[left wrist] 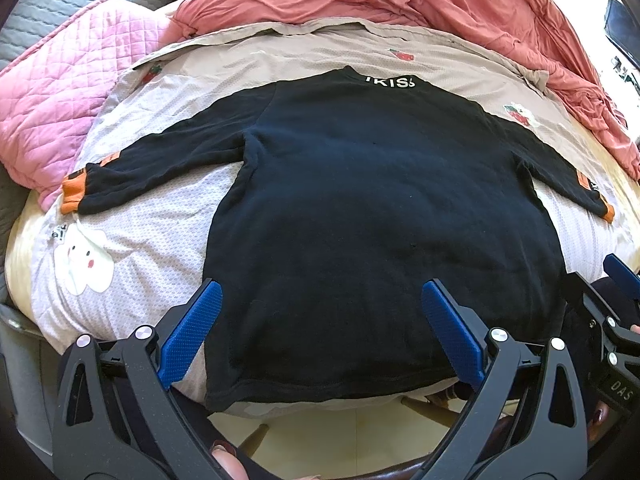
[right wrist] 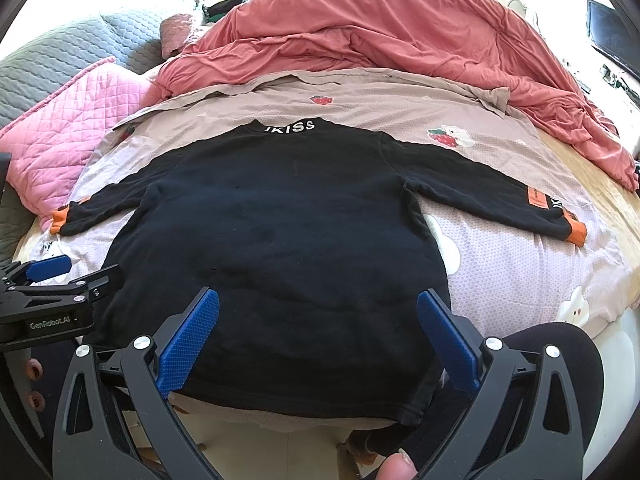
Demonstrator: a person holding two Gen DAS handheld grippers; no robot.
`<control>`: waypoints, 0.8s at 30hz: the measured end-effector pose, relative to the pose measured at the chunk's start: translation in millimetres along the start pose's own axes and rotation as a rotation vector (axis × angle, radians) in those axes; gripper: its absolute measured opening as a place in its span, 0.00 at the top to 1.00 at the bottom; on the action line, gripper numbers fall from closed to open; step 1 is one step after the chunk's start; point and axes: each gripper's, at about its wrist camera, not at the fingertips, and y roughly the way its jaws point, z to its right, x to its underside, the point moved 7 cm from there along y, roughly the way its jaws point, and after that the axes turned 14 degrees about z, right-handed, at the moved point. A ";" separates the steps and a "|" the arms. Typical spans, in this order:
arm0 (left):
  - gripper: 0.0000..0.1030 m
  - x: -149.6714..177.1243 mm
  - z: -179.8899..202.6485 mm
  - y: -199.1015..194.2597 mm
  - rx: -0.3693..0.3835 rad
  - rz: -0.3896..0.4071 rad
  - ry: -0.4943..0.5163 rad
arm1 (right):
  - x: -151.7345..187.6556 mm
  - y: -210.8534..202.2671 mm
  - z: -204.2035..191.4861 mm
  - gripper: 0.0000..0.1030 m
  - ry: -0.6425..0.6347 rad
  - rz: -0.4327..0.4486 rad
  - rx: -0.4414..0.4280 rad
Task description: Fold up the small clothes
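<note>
A small black long-sleeved top [left wrist: 360,208] with orange cuffs and white collar lettering lies flat, back up, on a patterned sheet [left wrist: 132,236], sleeves spread to both sides. It also shows in the right wrist view [right wrist: 280,240]. My left gripper [left wrist: 320,292] is open and empty, held above the hem's left part. My right gripper [right wrist: 318,300] is open and empty above the hem's right part. The right gripper shows at the left view's right edge [left wrist: 612,292]; the left gripper shows at the right view's left edge [right wrist: 60,280].
A coral duvet [right wrist: 400,36] is heaped at the back of the bed. A pink quilted blanket [right wrist: 68,132] and a grey quilt [right wrist: 60,56] lie at the left. The bed's front edge runs just under the hem, with floor [left wrist: 320,432] below.
</note>
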 end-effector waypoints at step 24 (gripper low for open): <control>0.09 -105.0 38.9 61.5 -0.013 0.073 0.022 | -91.1 85.4 69.4 0.04 0.028 0.044 0.151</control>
